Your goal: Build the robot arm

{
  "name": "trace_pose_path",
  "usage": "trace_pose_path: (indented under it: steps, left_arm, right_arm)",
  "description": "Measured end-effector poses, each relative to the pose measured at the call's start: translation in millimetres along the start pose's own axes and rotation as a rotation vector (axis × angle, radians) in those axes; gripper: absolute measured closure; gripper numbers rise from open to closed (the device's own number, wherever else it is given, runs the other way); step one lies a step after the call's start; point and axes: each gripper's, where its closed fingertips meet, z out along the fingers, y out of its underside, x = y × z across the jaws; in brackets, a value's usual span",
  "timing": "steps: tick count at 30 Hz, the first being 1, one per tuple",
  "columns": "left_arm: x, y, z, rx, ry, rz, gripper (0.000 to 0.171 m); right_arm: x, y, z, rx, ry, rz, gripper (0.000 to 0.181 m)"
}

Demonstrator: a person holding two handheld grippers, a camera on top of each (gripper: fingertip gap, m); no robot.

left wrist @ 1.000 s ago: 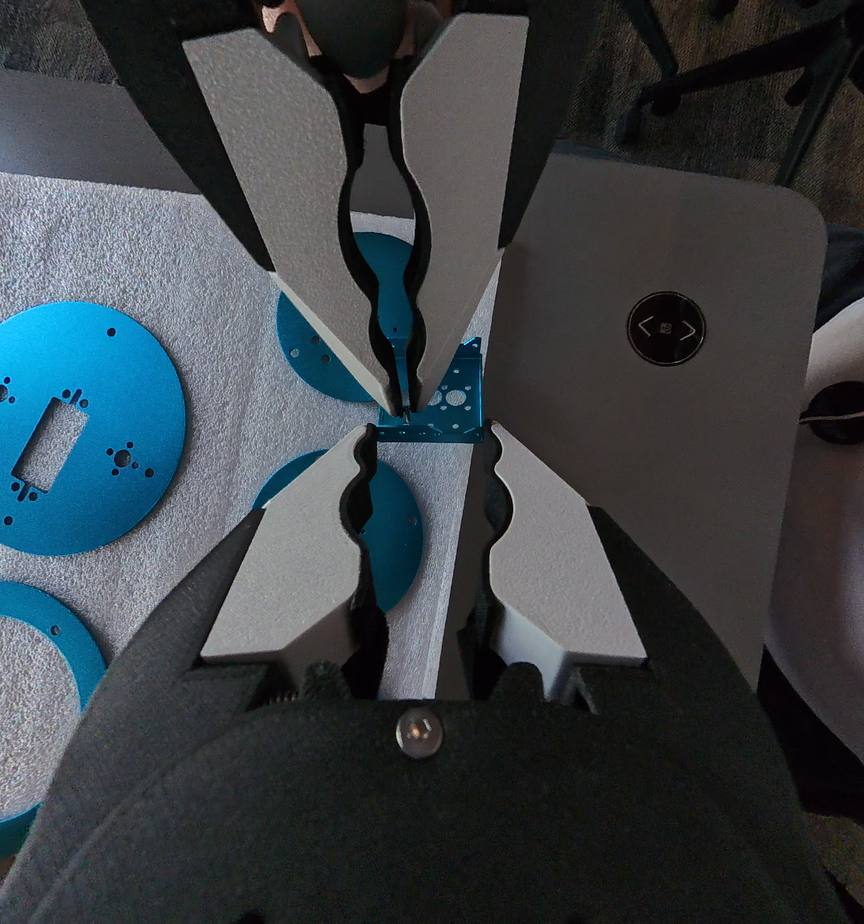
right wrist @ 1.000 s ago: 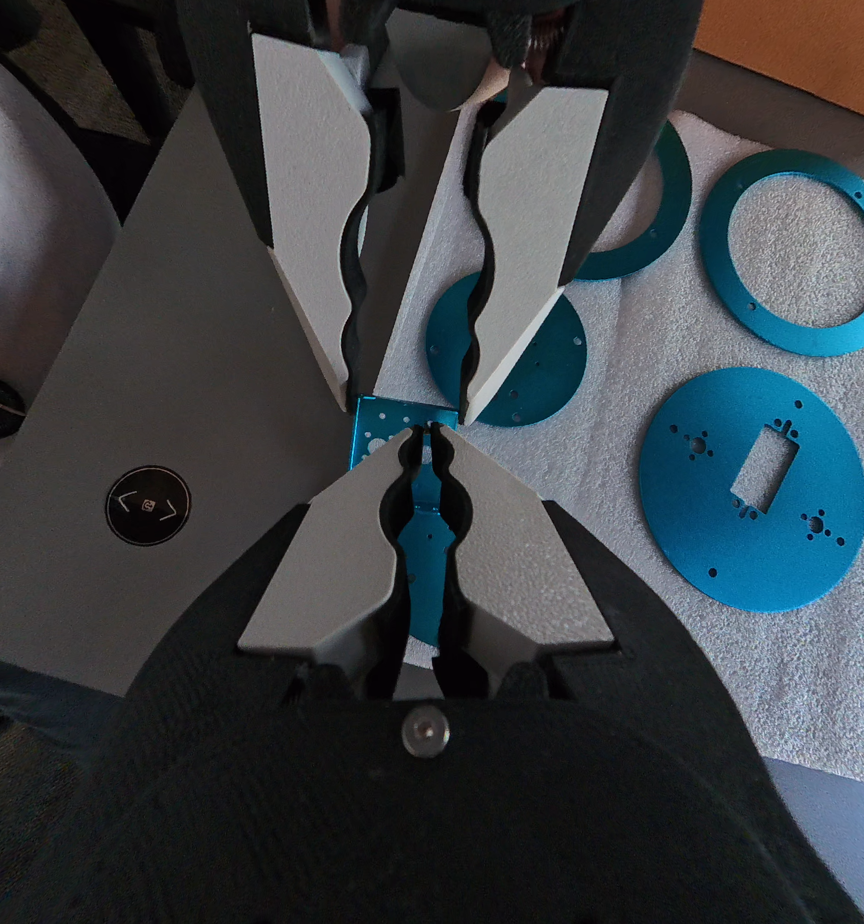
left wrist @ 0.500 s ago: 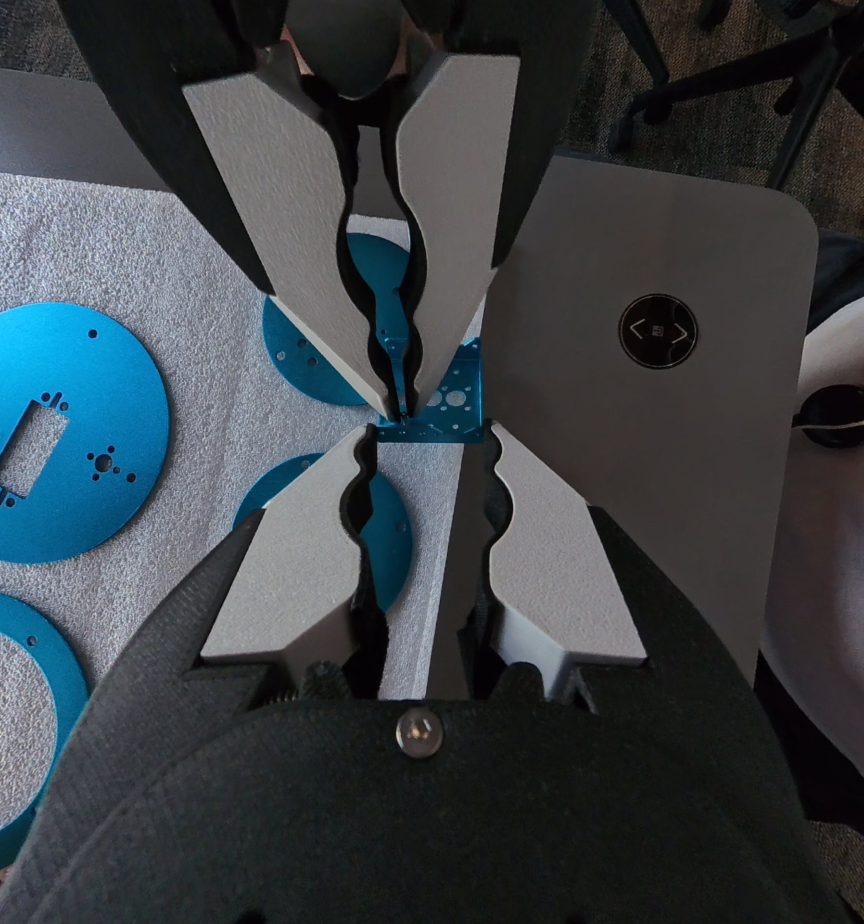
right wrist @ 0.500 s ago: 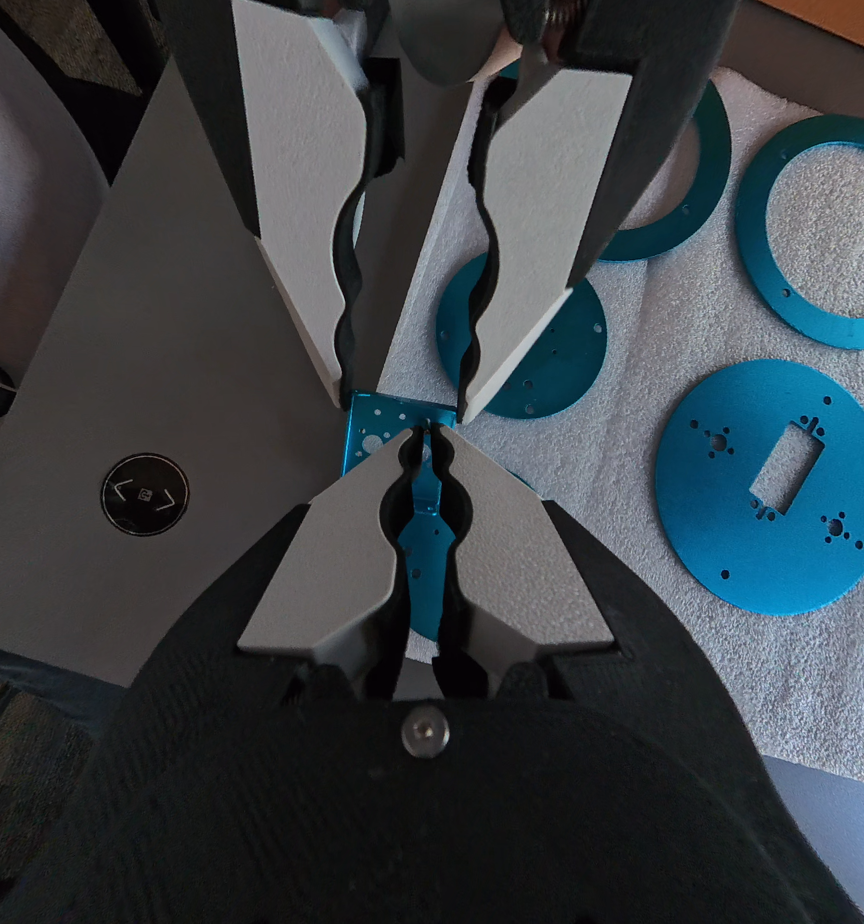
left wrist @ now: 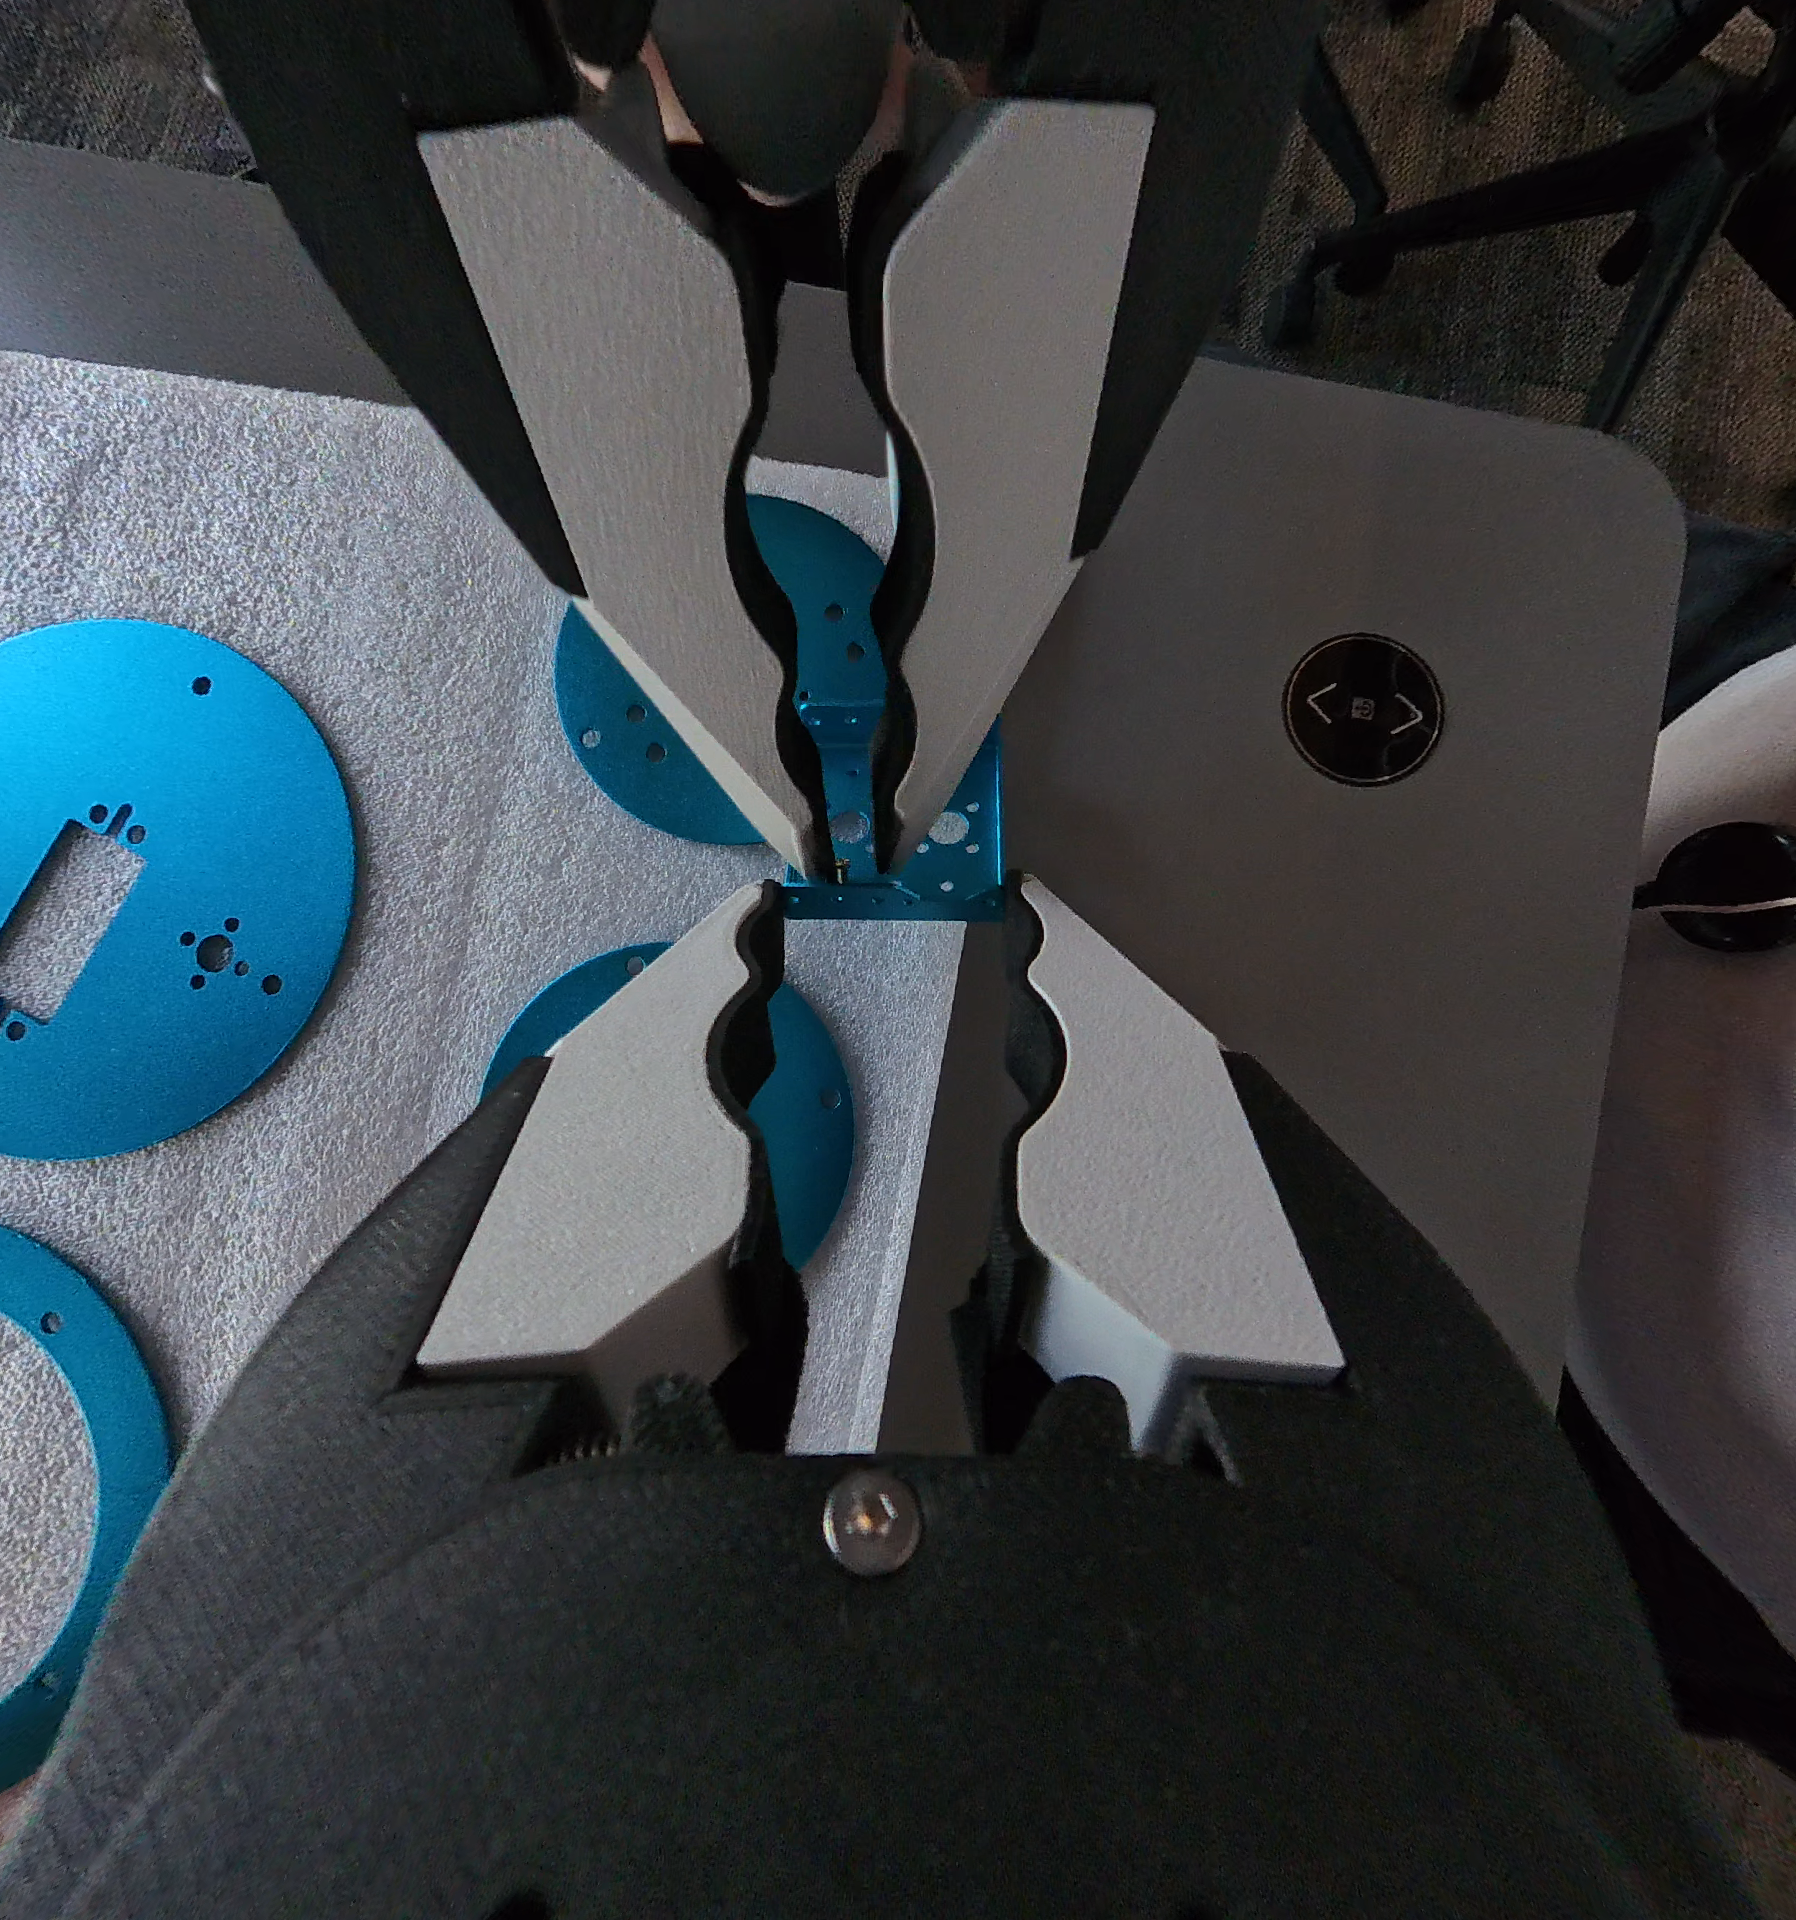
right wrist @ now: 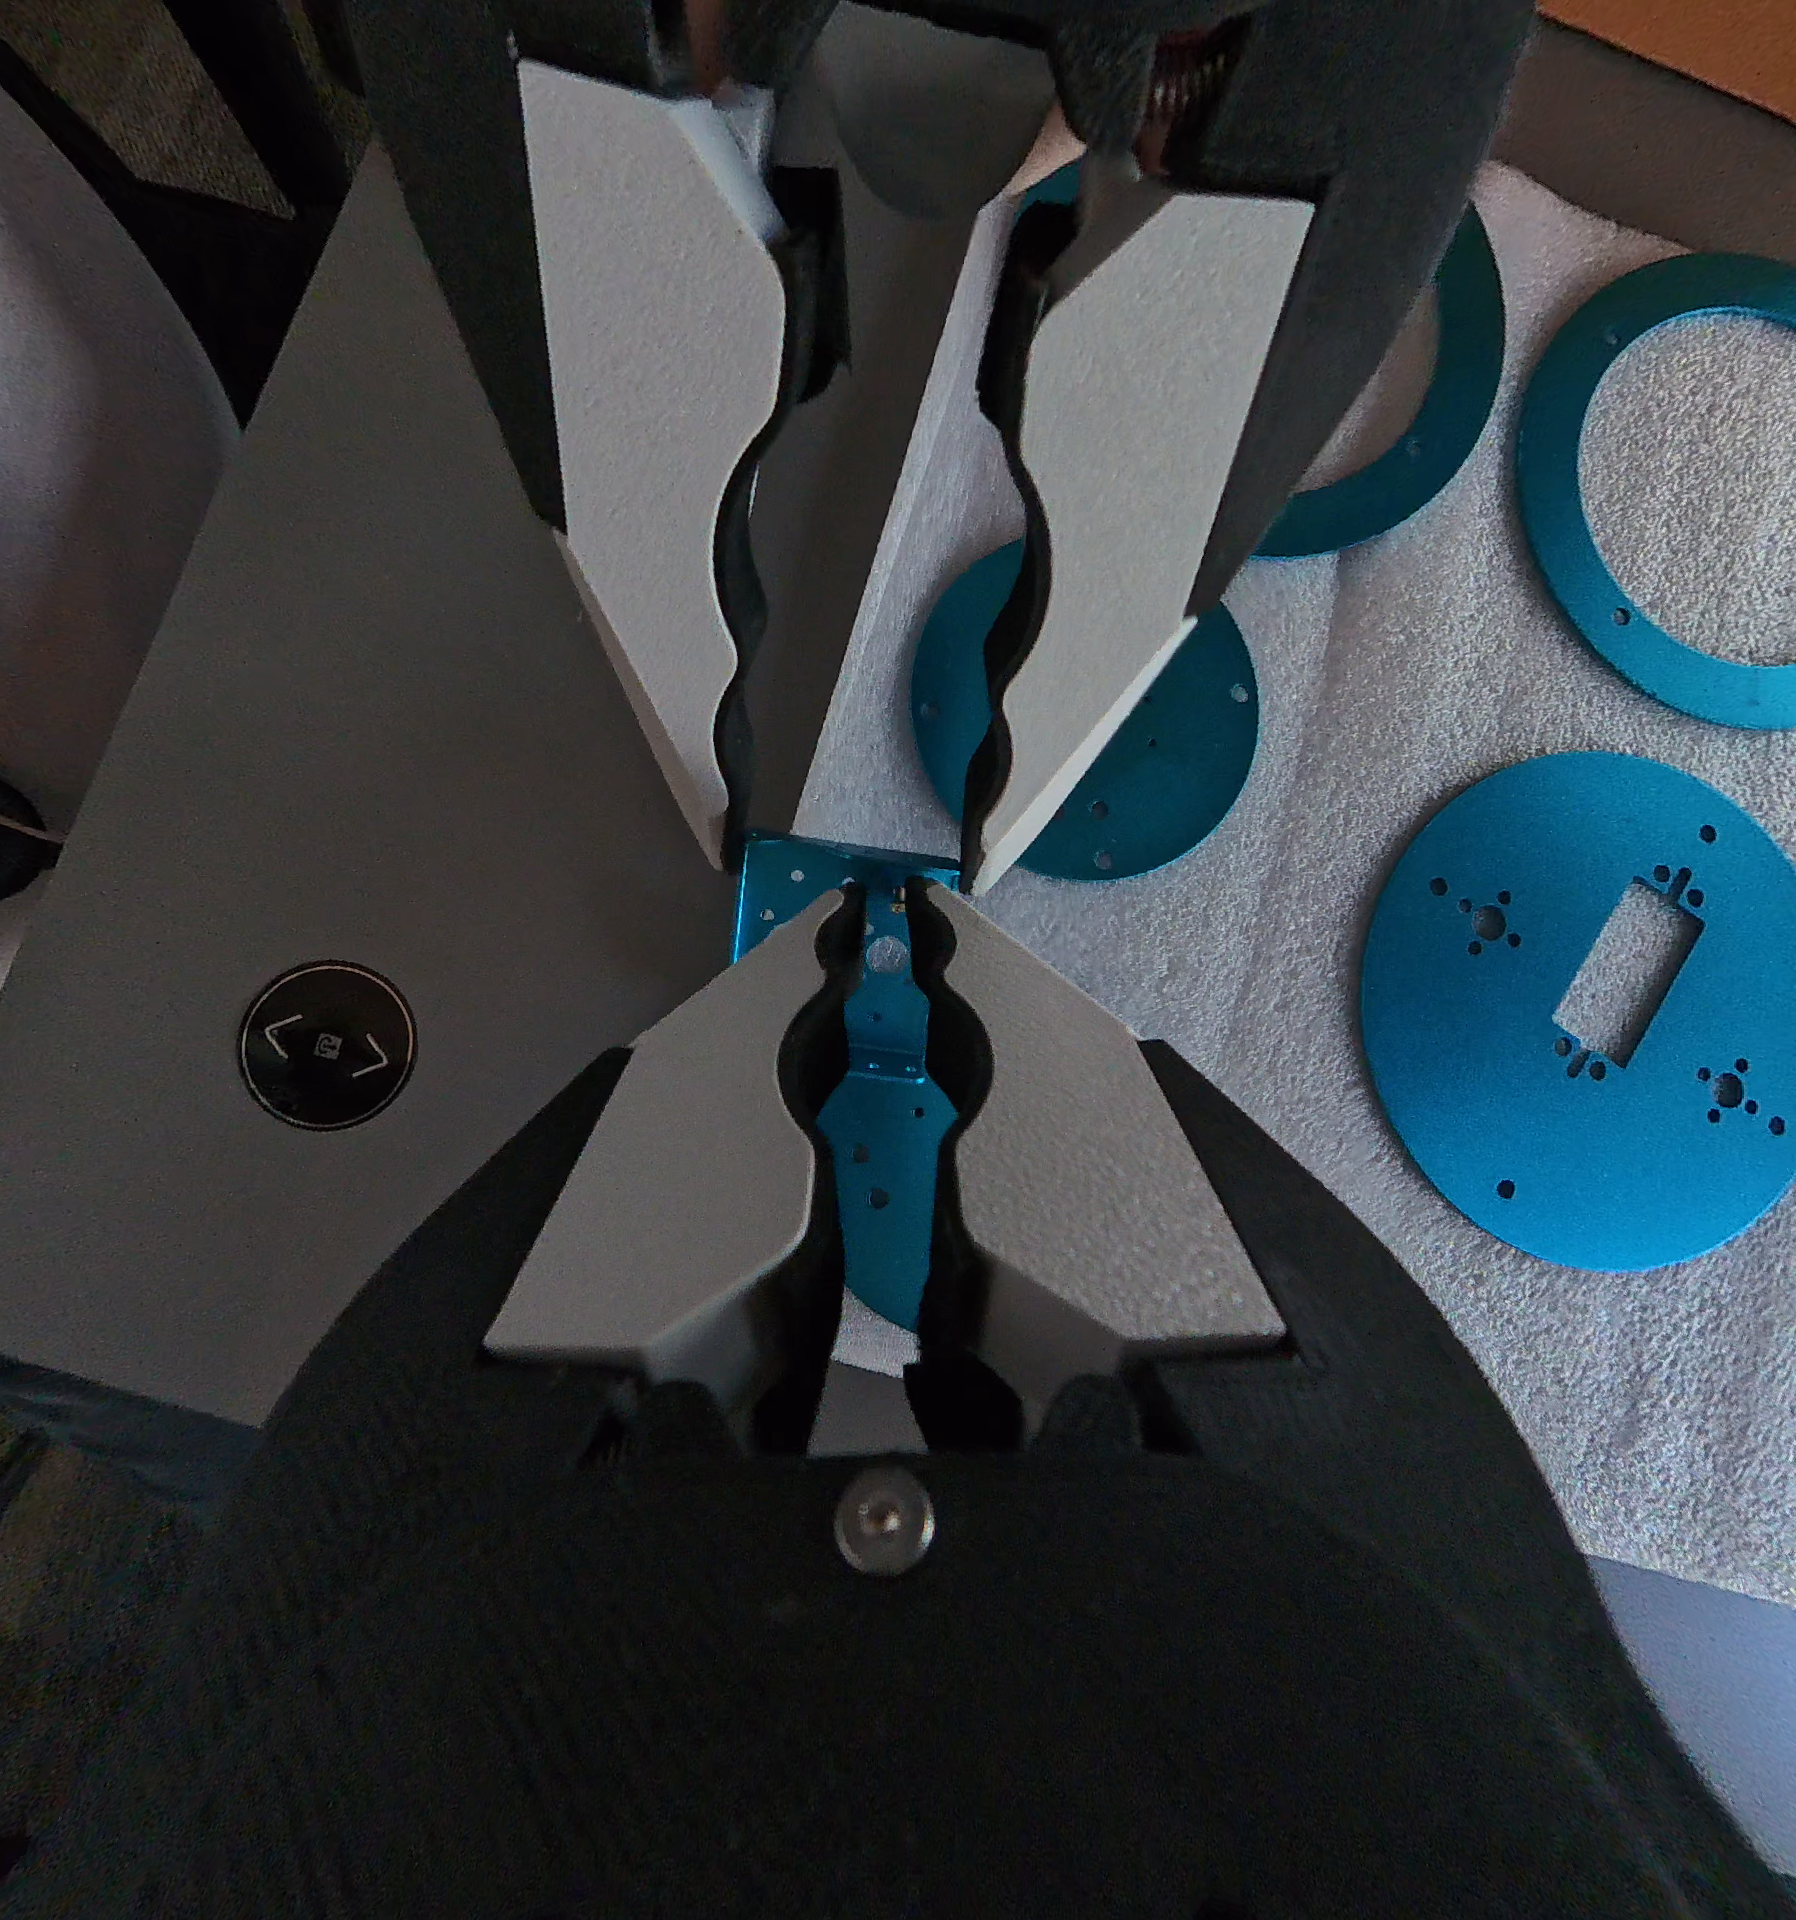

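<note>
My left gripper [left wrist: 894, 899] is shut on a small blue perforated metal bracket [left wrist: 961, 831], one fingertip on each side of it, just above a white foam mat [left wrist: 250, 468]. My right gripper [right wrist: 886, 896] faces it from the opposite side, tips at the bracket [right wrist: 769, 904], jaws a narrow gap apart. A tiny brass-coloured part [right wrist: 901, 891], perhaps a screw, sits at the bracket between those tips, next to one finger. The right gripper also shows at the top of the left wrist view [left wrist: 858, 868], and the left gripper at the top of the right wrist view [right wrist: 847, 868].
On the mat lie a large blue disc with a rectangular hole [right wrist: 1600, 1008], blue rings [right wrist: 1694, 488], and small blue discs [right wrist: 1112, 748] under the grippers. The grey table [left wrist: 1289, 1039] carries a round black button [left wrist: 1361, 707]. Chair legs stand beyond its edge. The tips of both grippers are at nearly the same place.
The right gripper's jaws, pinched tight before, have parted slightly. Both grippers and the bracket have stayed nearly in place, with only a small drift over the mat.
</note>
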Motion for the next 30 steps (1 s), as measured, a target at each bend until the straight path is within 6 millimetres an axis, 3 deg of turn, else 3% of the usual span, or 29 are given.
trace_pose_path:
  steps: [8,23,30]
  left_arm:
    - [-1,0,-2,0.04,-0.021,-0.014,0.13]
    - [-1,-8,-3,0.063,-0.04,0.005,0.13]
    - [-2,-10,-6,0.083,-0.047,-0.003,0.131]
  right_arm:
    - [6,0,-16,0.13,0.021,0.088,0.181]
    - [6,-3,-8,0.154,0.021,0.087,0.181]
    - [10,-4,-21,0.212,0.034,0.123,0.181]
